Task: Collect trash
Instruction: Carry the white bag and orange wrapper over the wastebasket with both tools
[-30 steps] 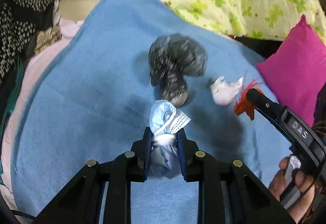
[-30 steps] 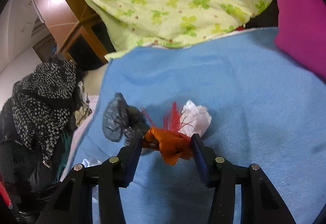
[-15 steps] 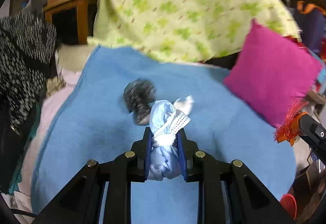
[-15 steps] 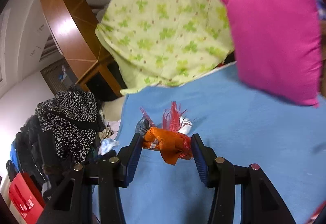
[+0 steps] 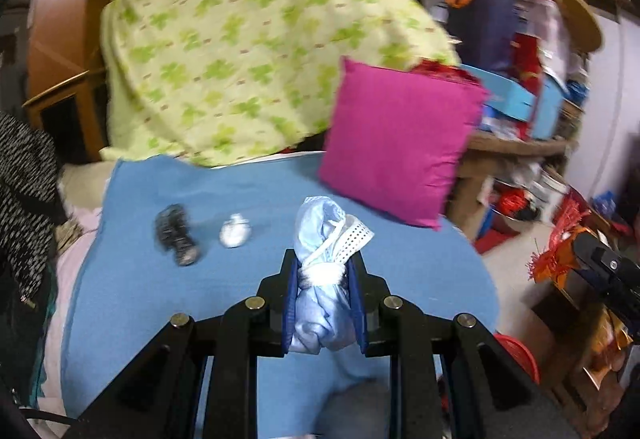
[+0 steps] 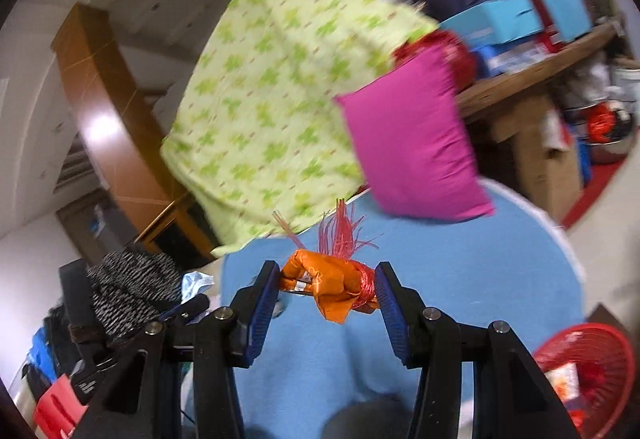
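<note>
Bedding fills most of both views: a blue blanket (image 5: 256, 199) spreads across the middle, a green clover-print quilt (image 5: 240, 51) is heaped at the upper left, and a magenta pillow (image 5: 400, 143) leans at centre right. Low in the right corner of the right wrist view sits a red mesh basket (image 6: 588, 371) with some scraps already inside — by my reading, the bin for the trash.

Two pieces lie loose on the blanket at middle left of the left wrist view: a dark crumpled bag (image 5: 176, 235) and, just beside it, a small white wad (image 5: 235, 235). Both are well apart from either tool.

At bottom centre of the left wrist view, the left gripper (image 5: 324, 279) is clamped on a crumpled pale-blue face mask (image 5: 324, 239), which sticks up between the blue pads. At bottom centre of its own view, the right gripper (image 6: 328, 287) pinches an orange wrapper (image 6: 328, 281) tied with red plastic strands; it also shows at the right edge of the left wrist view.

The step in hand looks like the carry — both tools loaded and lifted off the blanket. The next move calls for bringing each load over the basket's mouth and letting go only once it is above the rim, since such light scraps could drift or catch on the pads. The bag and the wad would then remain.
</note>
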The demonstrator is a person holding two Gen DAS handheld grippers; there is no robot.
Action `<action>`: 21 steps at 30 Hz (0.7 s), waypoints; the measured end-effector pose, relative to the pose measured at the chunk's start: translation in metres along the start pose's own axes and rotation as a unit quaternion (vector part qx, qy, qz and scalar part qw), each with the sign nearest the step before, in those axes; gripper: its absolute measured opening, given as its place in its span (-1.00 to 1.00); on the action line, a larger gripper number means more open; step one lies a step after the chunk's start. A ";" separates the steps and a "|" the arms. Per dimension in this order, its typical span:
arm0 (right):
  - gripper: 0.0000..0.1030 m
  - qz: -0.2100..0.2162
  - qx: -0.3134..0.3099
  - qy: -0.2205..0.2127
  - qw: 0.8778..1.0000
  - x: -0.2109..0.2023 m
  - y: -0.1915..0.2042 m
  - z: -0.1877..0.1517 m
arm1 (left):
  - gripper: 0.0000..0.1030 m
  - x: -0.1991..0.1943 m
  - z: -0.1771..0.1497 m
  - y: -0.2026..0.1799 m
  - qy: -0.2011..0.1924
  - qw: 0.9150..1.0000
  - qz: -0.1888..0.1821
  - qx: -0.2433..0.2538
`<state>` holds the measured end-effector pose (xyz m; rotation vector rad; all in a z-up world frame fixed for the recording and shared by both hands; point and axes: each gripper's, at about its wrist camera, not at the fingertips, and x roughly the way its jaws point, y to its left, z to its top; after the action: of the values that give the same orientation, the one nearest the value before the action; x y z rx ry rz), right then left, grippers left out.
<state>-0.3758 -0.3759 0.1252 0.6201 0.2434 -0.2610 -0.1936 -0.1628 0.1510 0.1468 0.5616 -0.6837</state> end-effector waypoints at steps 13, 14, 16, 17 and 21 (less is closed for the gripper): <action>0.01 -0.118 0.039 -0.045 0.991 -0.108 -0.083 -0.002 | -0.52 -0.006 -0.022 -0.143 0.039 0.980 -0.176 0.082; 0.01 -0.128 0.040 -0.050 0.990 -0.115 -0.088 -0.002 | -0.52 -0.004 -0.024 -0.148 0.044 0.978 -0.188 0.083; 0.01 -0.143 0.045 -0.052 0.987 -0.124 -0.098 -0.003 | -0.52 0.004 -0.030 -0.164 0.065 0.972 -0.209 0.091; 0.01 -0.149 0.049 -0.053 0.986 -0.128 -0.105 -0.005 | -0.52 0.009 -0.034 -0.173 0.078 0.968 -0.216 0.097; 0.01 -0.173 0.064 -0.036 0.982 -0.128 -0.130 -0.017 | -0.52 0.028 -0.052 -0.197 0.118 0.954 -0.253 0.110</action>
<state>-0.5392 -0.4460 0.0810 0.6920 0.2657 -0.6367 -0.3238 -0.3150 0.1027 0.3004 0.7627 -1.2403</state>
